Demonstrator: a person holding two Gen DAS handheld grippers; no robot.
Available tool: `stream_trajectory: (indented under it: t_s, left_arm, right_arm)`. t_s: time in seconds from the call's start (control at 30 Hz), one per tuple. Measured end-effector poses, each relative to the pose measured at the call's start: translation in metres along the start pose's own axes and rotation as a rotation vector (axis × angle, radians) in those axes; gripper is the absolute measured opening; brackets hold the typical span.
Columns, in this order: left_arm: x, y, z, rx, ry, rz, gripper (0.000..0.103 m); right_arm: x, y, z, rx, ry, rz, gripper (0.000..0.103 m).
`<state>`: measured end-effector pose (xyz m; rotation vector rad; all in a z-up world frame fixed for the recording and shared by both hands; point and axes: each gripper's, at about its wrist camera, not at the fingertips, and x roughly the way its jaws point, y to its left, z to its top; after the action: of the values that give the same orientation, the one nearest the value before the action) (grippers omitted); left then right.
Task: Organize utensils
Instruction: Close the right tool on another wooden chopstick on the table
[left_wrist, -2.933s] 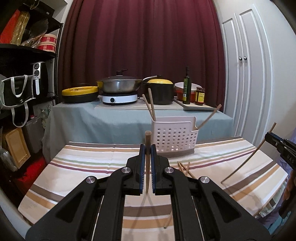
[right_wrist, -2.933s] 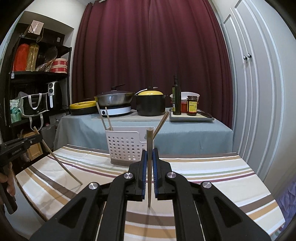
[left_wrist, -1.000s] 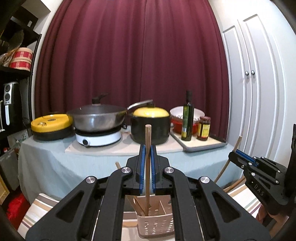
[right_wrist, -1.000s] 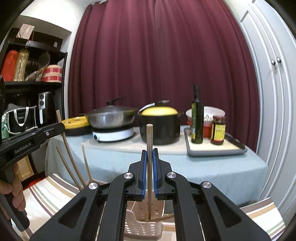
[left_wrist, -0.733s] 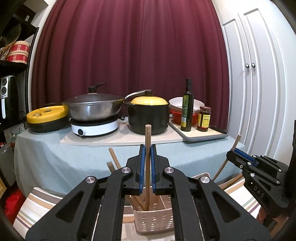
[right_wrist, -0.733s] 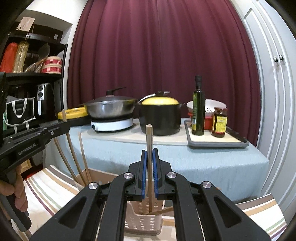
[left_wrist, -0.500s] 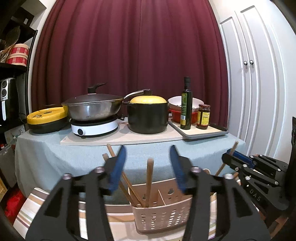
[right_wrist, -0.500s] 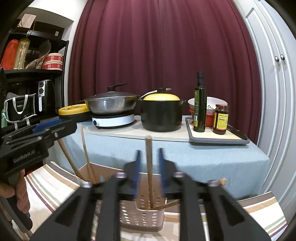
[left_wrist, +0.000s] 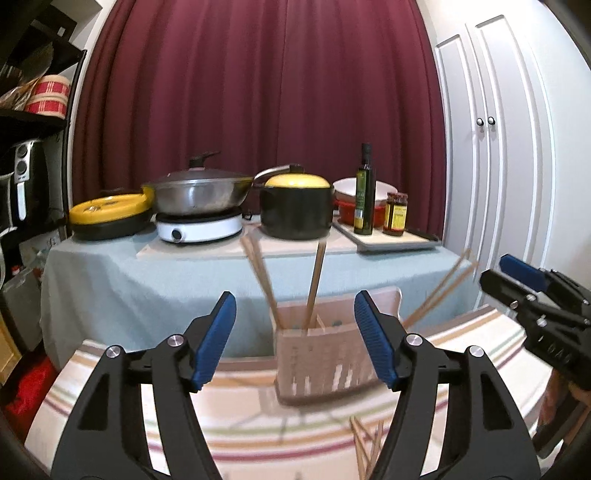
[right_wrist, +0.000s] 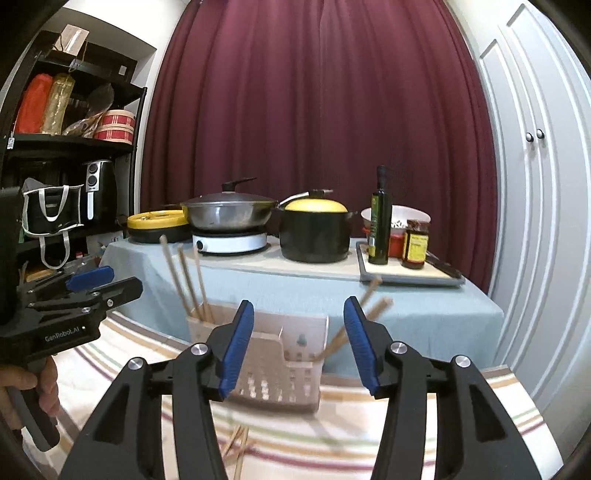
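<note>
Left gripper (left_wrist: 295, 341) and right gripper (right_wrist: 298, 345) — both are seen with blue-padded jaws spread wide, nothing held or touched. The wooden chopsticks (left_wrist: 314, 288) are stood leaning in the perforated white plastic utensil caddy (right_wrist: 280, 365) on the striped tablecloth (right_wrist: 424, 435) — a few loose ones (left_wrist: 365, 446) are left lying in front.

Backdrop: dark red pleated curtain (left_wrist: 258, 92)
Far table: pale blue cloth (right_wrist: 295, 288)
Cookware: lidded steel wok (left_wrist: 199, 192) on white round hotplate (left_wrist: 199, 227); black yellow-lidded pot (left_wrist: 295, 206)
Tray: dark green oil bottle (right_wrist: 380, 218)
</note>
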<state>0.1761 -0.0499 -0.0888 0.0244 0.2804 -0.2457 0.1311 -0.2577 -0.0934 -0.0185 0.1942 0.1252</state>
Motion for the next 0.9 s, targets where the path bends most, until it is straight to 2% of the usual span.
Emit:
stream_trajectory:
  t_s: [0.17, 0.4, 0.53, 0.67, 0.83, 0.9]
  left_arm:
    - [-0.028, 0.002, -0.030, 0.008, 0.036, 0.016, 0.065]
    - [-0.059, -0.002, -0.081, 0.024, 0.099, 0.033, 0.065]
    - [-0.069, -0.006, -0.112, 0.036, 0.150, 0.029, 0.065]
    - [-0.073, -0.006, -0.140, 0.035, 0.206, 0.032, 0.065]
    - [-0.076, -0.006, -0.166, 0.034, 0.246, 0.040, 0.064]
    - [-0.077, -0.006, -0.172, 0.031, 0.255, 0.040, 0.064]
  right_arm:
    - [-0.023, 0.005, -0.025, 0.000, 0.033, -0.017, 0.051]
    - [-0.047, 0.011, -0.087, 0.017, 0.114, -0.043, 0.051]
    - [-0.052, 0.015, -0.126, 0.051, 0.200, -0.018, 0.050]
    - [-0.057, 0.026, -0.156, 0.050, 0.247, 0.018, 0.050]
    - [-0.061, 0.035, -0.167, 0.020, 0.263, 0.051, 0.047]
    - [-0.060, 0.037, -0.168, 0.012, 0.276, 0.059, 0.043]
